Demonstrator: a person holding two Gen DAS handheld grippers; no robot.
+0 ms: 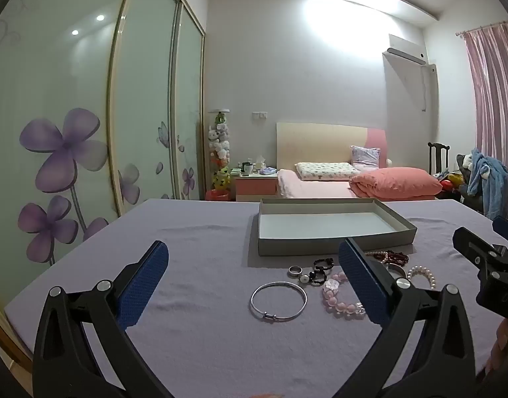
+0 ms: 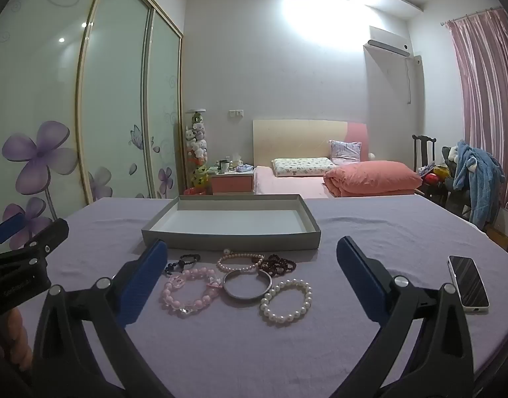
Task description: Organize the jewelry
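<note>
An empty grey box [image 1: 333, 247] [image 2: 230, 237] lies on the purple tablecloth. In front of it lies jewelry: a thin silver bangle [image 1: 278, 301], a small ring [image 1: 295, 270], black beads [image 1: 322, 270] [image 2: 182, 261], a pink bead bracelet [image 1: 340, 300] [image 2: 187, 292], a wide metal bangle [image 2: 247, 284], white pearl bracelets [image 2: 286, 301] [image 2: 239, 262] and dark red beads [image 2: 277, 264] [image 1: 391, 257]. My left gripper [image 1: 254, 265] is open and empty, hovering before the bangle. My right gripper [image 2: 250, 262] is open and empty above the cluster.
A phone [image 2: 468, 283] lies at the table's right. The right gripper's body [image 1: 486, 265] shows at the right of the left view, the left one's [image 2: 25, 258] at the left of the right view. A bed [image 2: 337, 179] and wardrobe [image 2: 88, 99] stand behind.
</note>
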